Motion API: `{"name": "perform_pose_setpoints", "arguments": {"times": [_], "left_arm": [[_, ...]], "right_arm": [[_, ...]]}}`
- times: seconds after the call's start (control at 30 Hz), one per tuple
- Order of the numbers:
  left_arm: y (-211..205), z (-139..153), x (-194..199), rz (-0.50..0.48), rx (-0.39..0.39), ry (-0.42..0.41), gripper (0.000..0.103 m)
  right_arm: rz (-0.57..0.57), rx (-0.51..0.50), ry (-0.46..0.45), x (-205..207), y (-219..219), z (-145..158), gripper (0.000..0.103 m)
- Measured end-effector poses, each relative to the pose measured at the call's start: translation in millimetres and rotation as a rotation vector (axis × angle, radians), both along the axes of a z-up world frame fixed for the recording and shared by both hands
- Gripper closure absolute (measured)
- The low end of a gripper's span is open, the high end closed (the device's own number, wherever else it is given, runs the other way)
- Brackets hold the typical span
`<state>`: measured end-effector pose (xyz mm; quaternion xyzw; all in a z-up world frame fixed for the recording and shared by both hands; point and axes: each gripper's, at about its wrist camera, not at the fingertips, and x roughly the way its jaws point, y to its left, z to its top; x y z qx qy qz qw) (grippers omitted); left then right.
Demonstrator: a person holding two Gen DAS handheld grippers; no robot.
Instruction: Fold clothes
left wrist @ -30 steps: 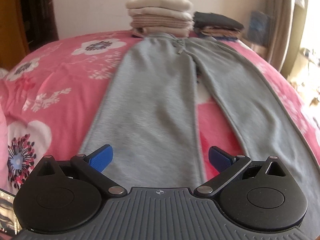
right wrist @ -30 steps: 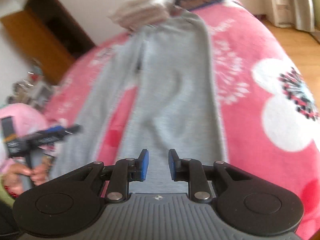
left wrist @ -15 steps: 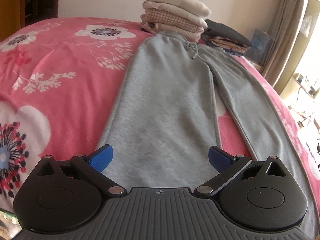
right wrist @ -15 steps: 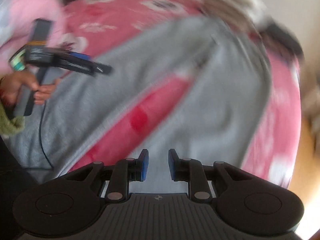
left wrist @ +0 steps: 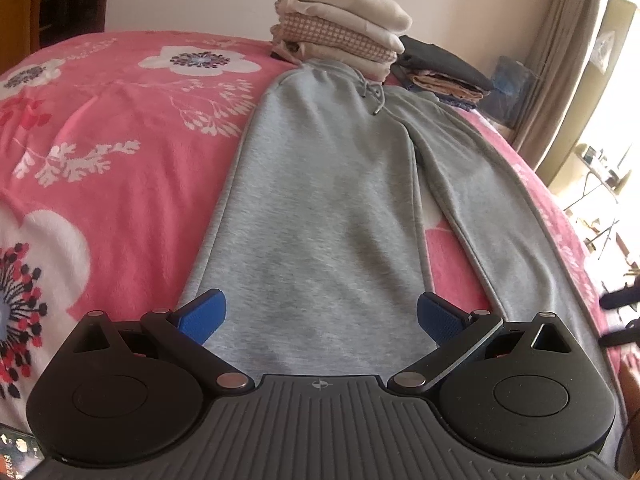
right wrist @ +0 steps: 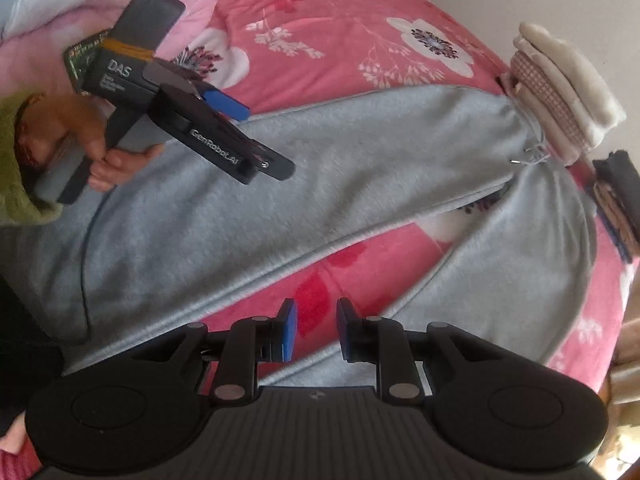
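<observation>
Matt grey fleece sweatpants (left wrist: 328,216) lie on a plush, fuzzy pink floral blanket (left wrist: 120,128)

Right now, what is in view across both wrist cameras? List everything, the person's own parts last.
sweatpants: one, grey, flat on the bed, legs spread
blanket: one, pink with white flowers, under the sweatpants
light folded stack: one, cream and checked, touching the waistband
dark folded stack: one, black and tan, beside the light stack
curtain: one, beige, far right
left gripper: jaws wide, empty, above one leg
right gripper: jaws narrowly apart, empty
hand: one, holding the left gripper
</observation>
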<state>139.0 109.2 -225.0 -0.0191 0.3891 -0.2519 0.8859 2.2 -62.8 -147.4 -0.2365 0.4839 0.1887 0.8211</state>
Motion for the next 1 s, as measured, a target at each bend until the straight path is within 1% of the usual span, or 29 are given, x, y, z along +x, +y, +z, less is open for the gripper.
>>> {"name": "perform_pose_setpoints", "arguments": {"times": [0.1,0.2,0.3,0.43,0.5,0.6,0.67,0.7,0.73,0.77,0.8,0.83,0.87,0.9,0.97,1.0], "left_arm": [[-2,-4,0,0.0,0.025,-0.006,0.0],[-3,-7,2,0.008,0.038,-0.012,0.0],[-2,-12,6,0.05,0.051,-0.013,0.0],[2,-15,14,0.123,0.076,-0.028,0.0],[3,-18,20,0.158,0.091,-0.032,0.0],[4,-24,32,0.218,0.116,-0.04,0.001],[5,-28,42,0.25,0.149,-0.026,0.006],[4,-28,46,0.259,0.166,-0.021,0.007],[4,-29,49,0.268,0.183,-0.015,0.008],[4,-30,53,0.277,0.2,-0.009,0.012],[3,-30,57,0.285,0.217,-0.004,0.013],[2,-31,60,0.292,0.235,0.001,0.017],[-3,-28,61,0.278,0.263,-0.003,0.021],[-8,-26,62,0.265,0.289,-0.006,0.023],[-17,-22,68,0.254,0.324,0.013,0.028],[-22,-19,71,0.249,0.341,0.024,0.029]], "right_arm": [[-0.031,0.006,-0.001,4,-8,-4,0.08],[-0.004,0.062,0.014,8,-5,-5,0.08],[0.002,0.111,0.037,15,-8,-11,0.08],[-0.073,0.191,0.043,35,-30,-19,0.08],[-0.121,0.235,0.031,54,-46,-23,0.08],[-0.182,0.311,0.02,98,-64,-25,0.079],[-0.207,0.374,0.017,132,-71,-20,0.079],[-0.212,0.403,0.009,150,-75,-16,0.079],[-0.216,0.431,0.001,167,-79,-12,0.075],[-0.222,0.455,-0.012,186,-84,-7,0.071],[-0.23,0.477,-0.026,207,-88,-4,0.06],[-0.242,0.5,-0.04,229,-93,-2,0.057],[-0.259,0.524,-0.053,252,-99,-2,0.057],[-0.279,0.55,-0.045,278,-105,-3,0.056],[-0.33,0.594,-0.006,332,-113,-11,0.055],[-0.36,0.609,0.013,358,-117,-16,0.051]]}}
